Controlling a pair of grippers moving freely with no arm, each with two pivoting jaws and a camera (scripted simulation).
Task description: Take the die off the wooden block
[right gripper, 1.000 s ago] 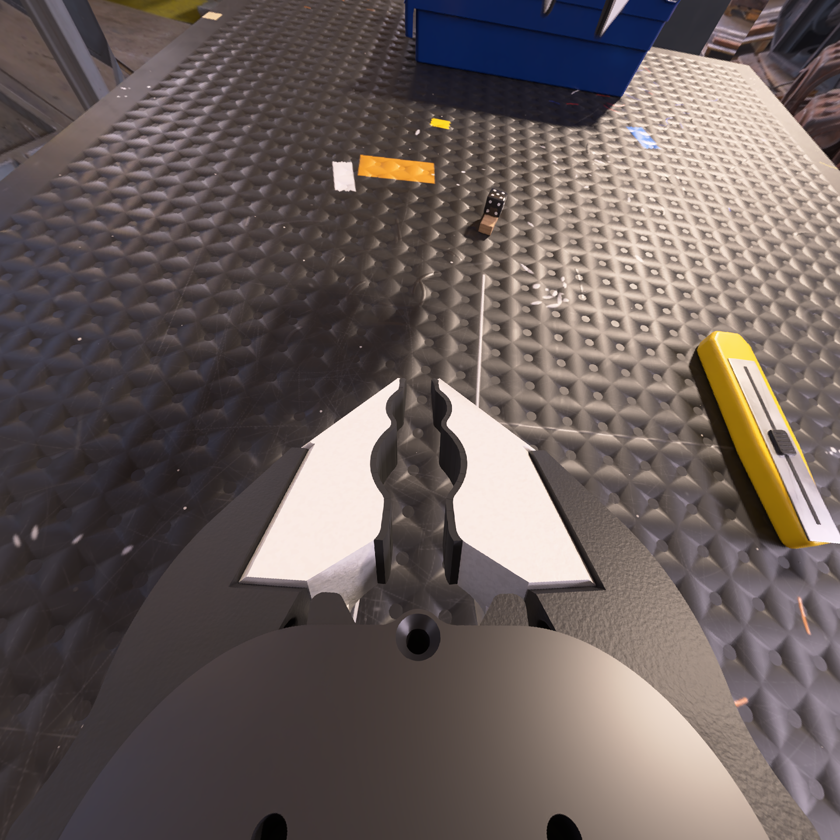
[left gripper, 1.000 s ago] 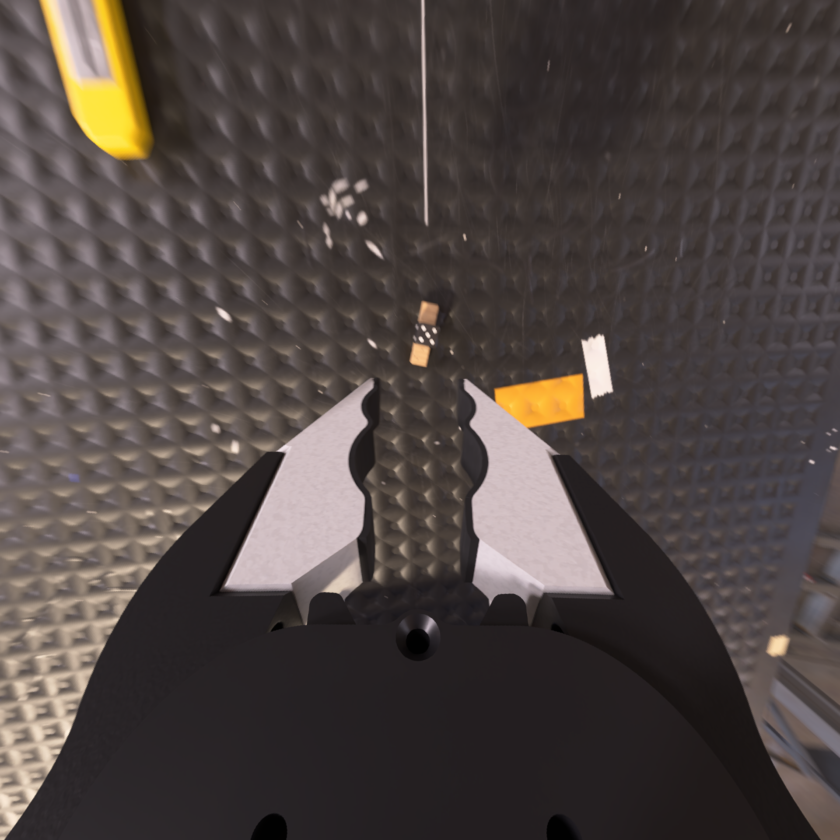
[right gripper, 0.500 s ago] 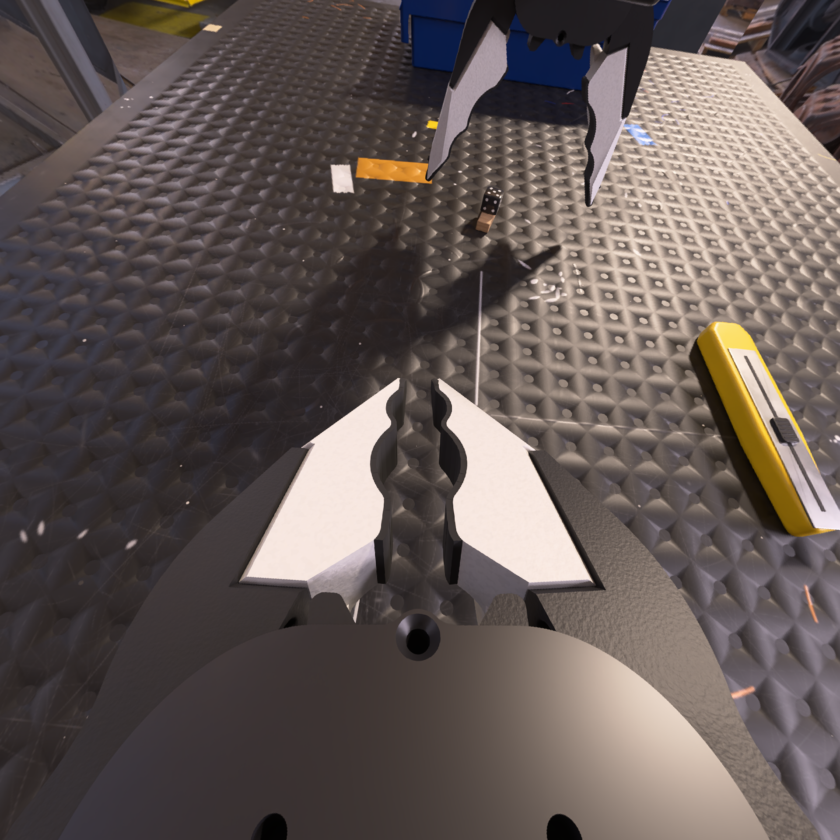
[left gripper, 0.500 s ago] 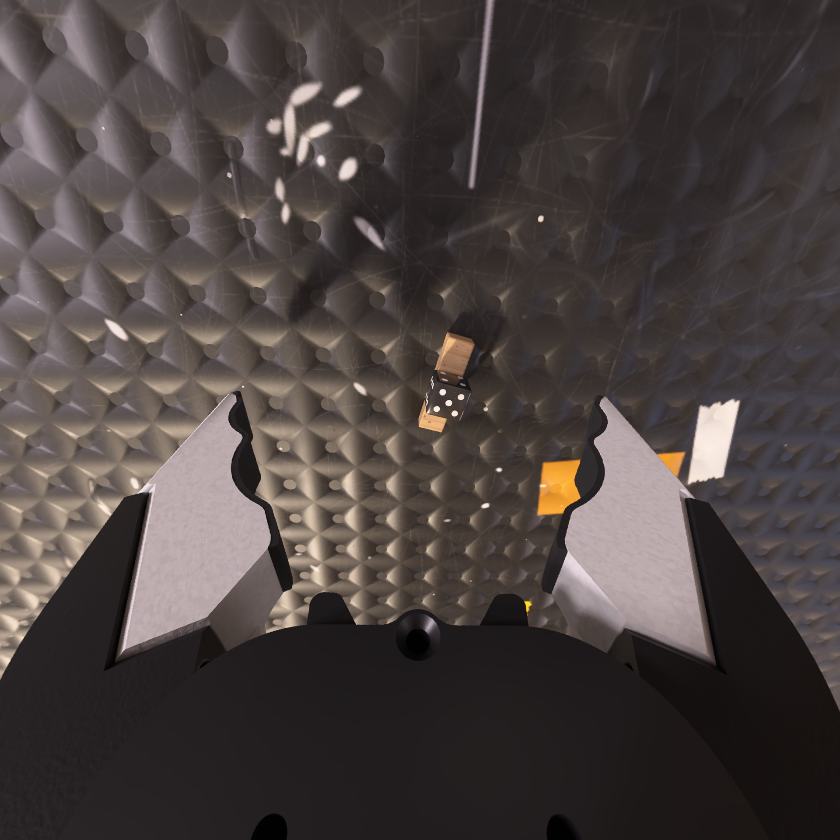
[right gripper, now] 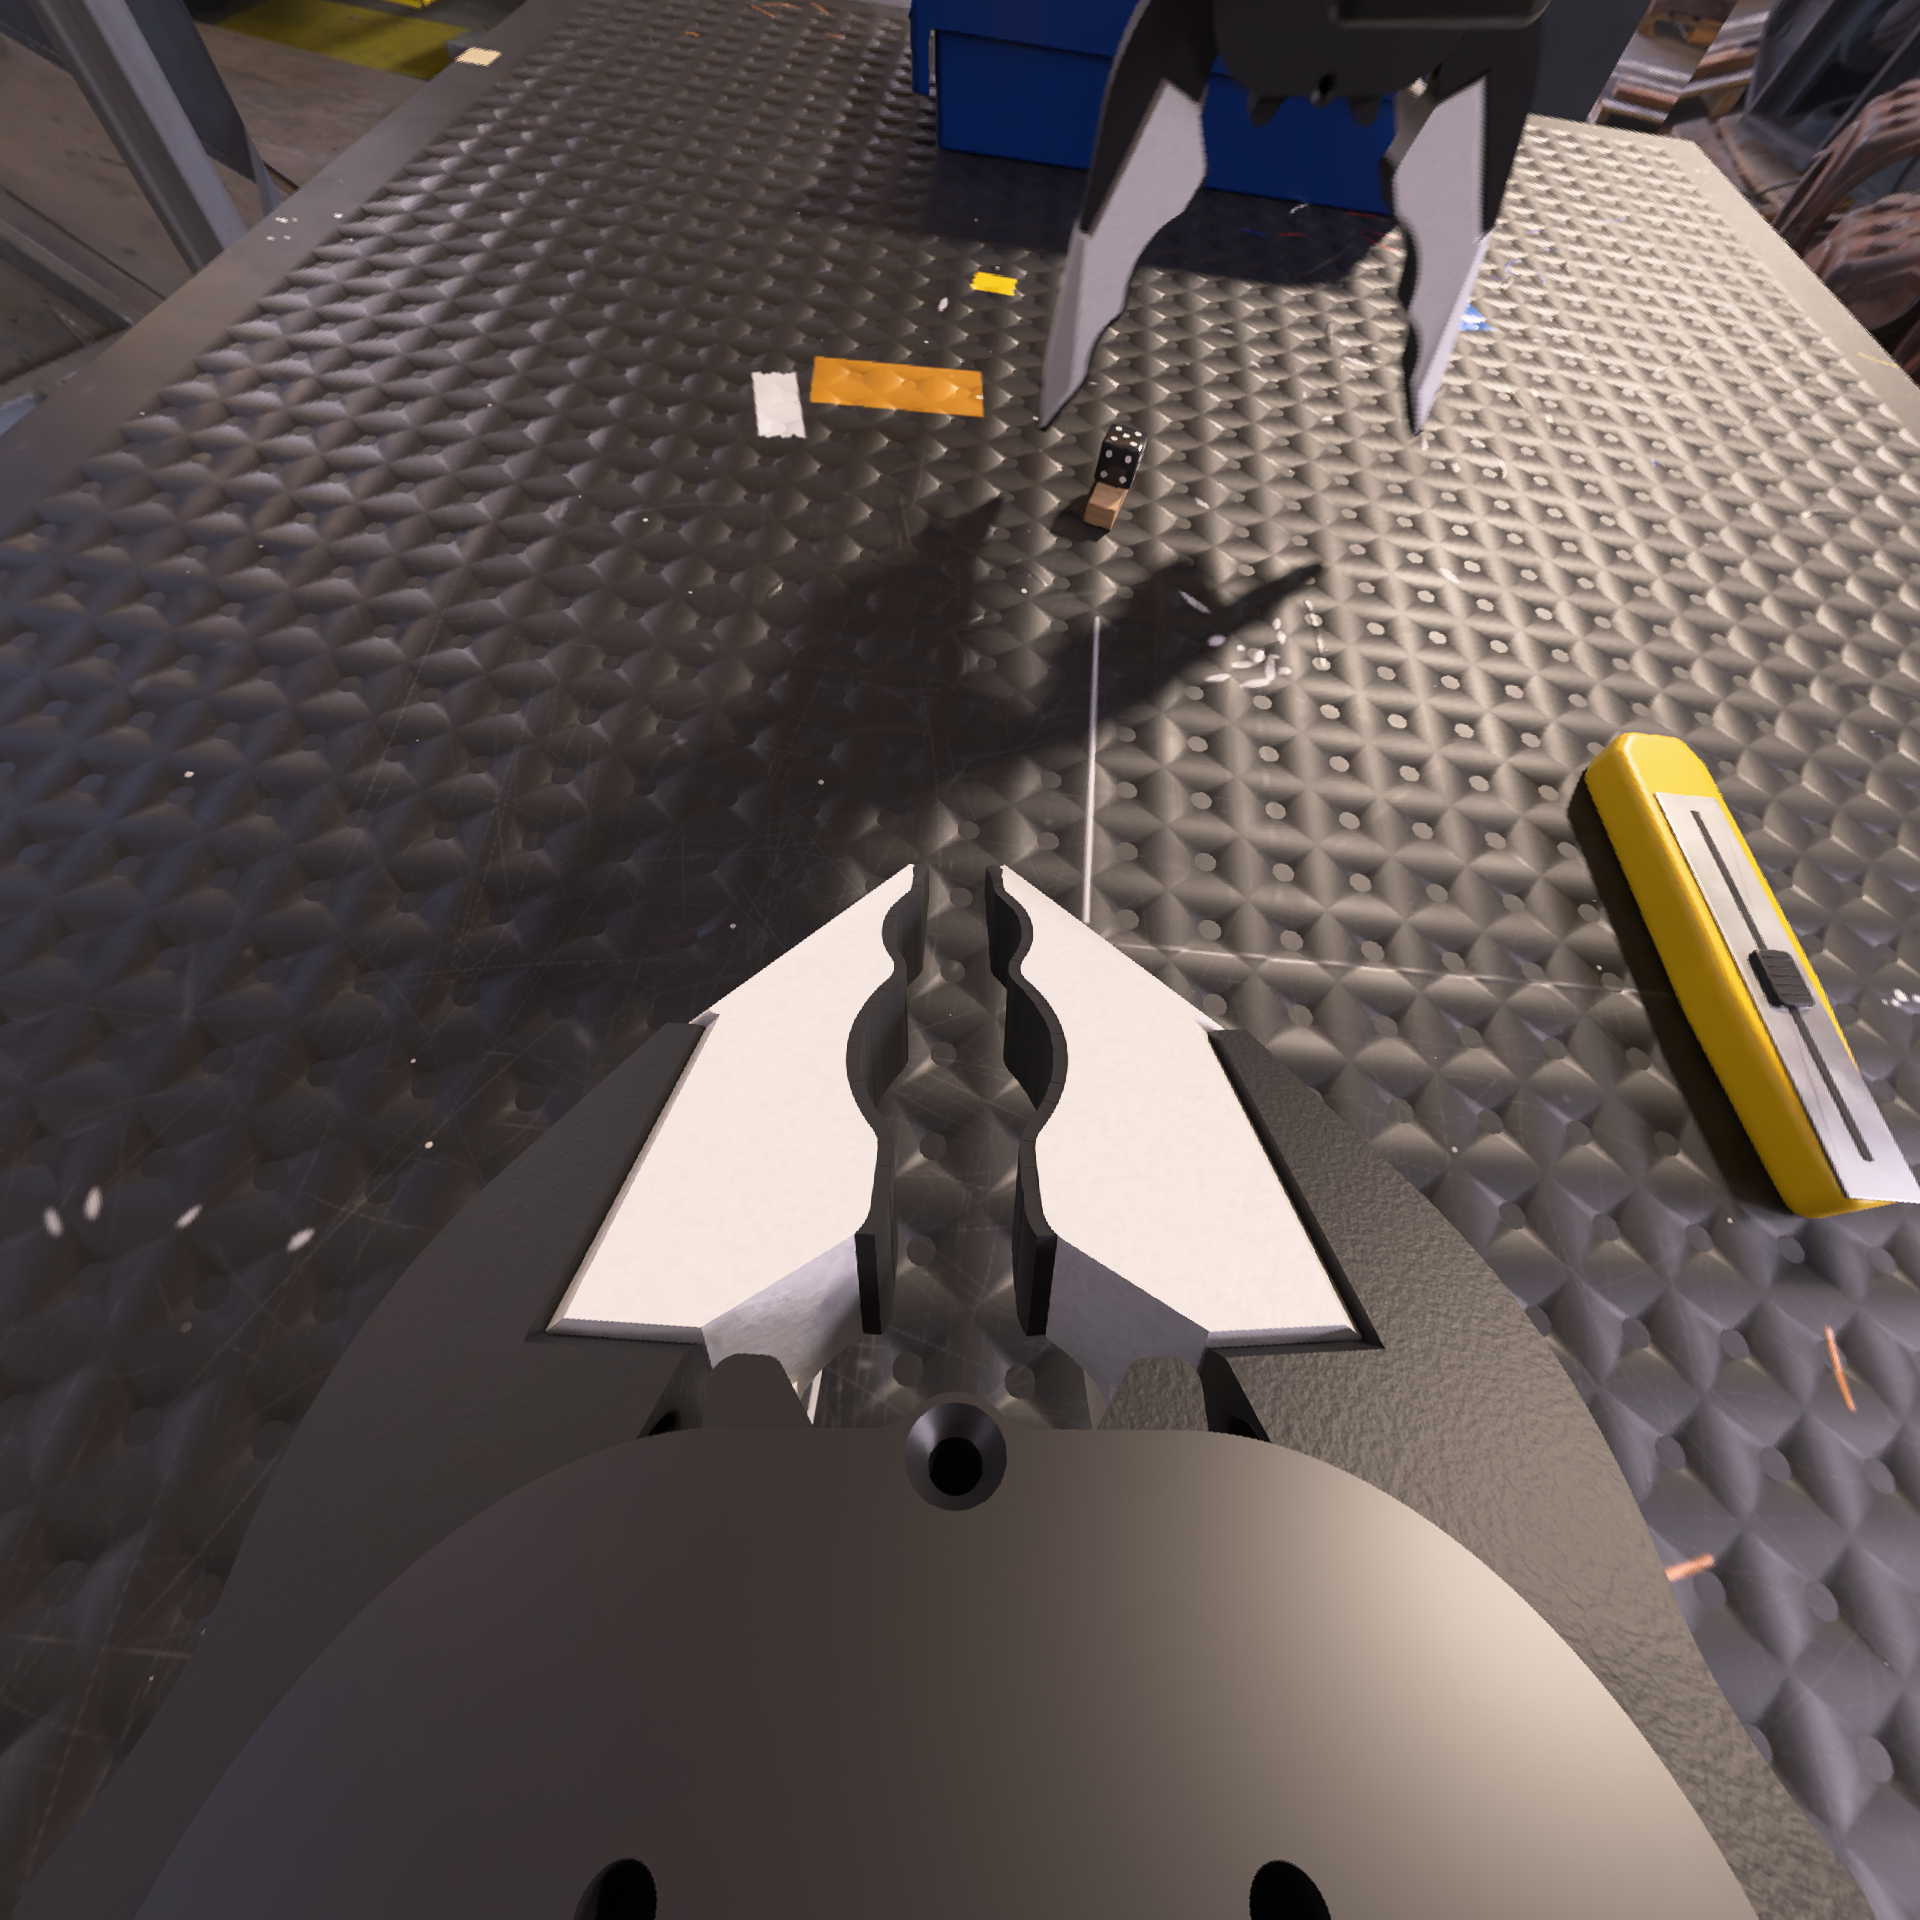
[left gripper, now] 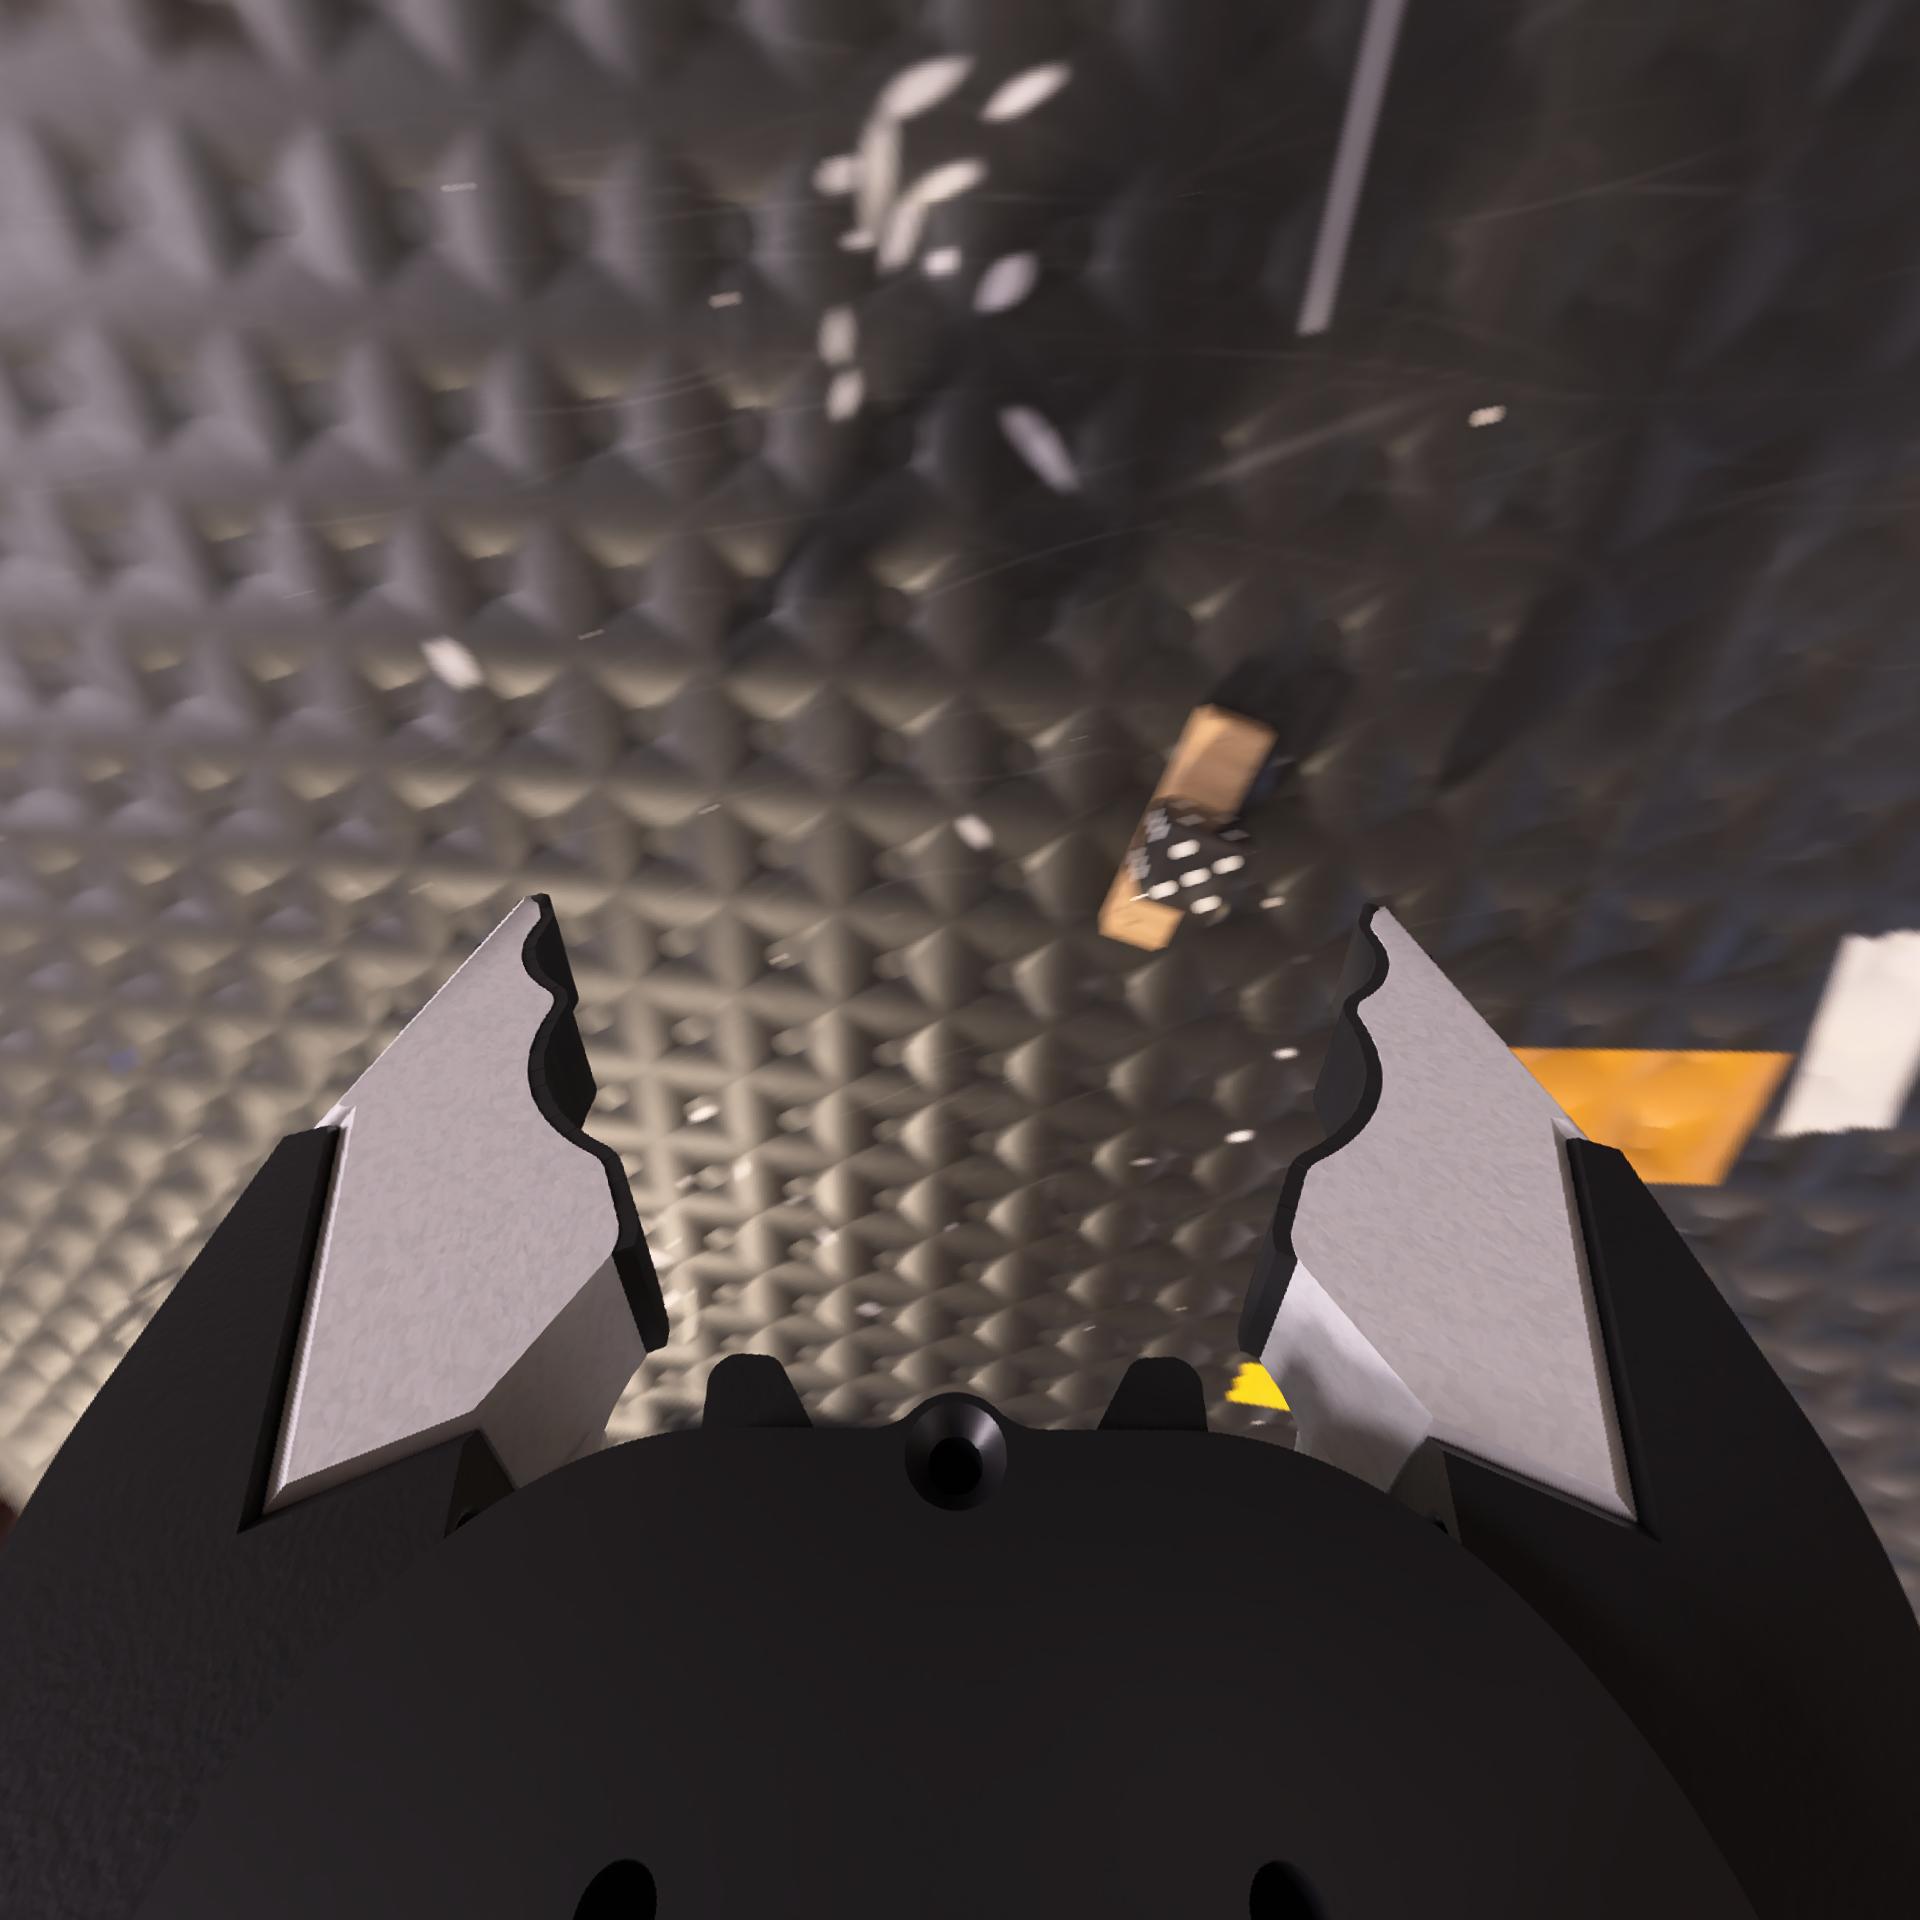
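Note:
A black die with white pips (left gripper: 1193,871) sits on a small wooden block (left gripper: 1216,769) lying on the studded dark mat. It also shows in the right wrist view, die (right gripper: 1120,457) on block (right gripper: 1104,506). My left gripper (left gripper: 956,909) is open wide and empty, hovering above the mat; the die lies ahead and toward its right finger. In the right wrist view the left gripper (right gripper: 1231,410) hangs just beyond and above the die. My right gripper (right gripper: 951,878) is far back from the die, its jaws a narrow gap apart and empty.
An orange flat patch (right gripper: 896,387) and white tape strip (right gripper: 777,403) lie left of the die. A yellow utility knife (right gripper: 1745,977) lies at the right. A blue box (right gripper: 1132,94) stands at the far end. White flecks (left gripper: 925,197) dot the mat.
My left gripper has come down closer to the mat and shifted, so the die now sits right of centre in its view. The right gripper has not moved.

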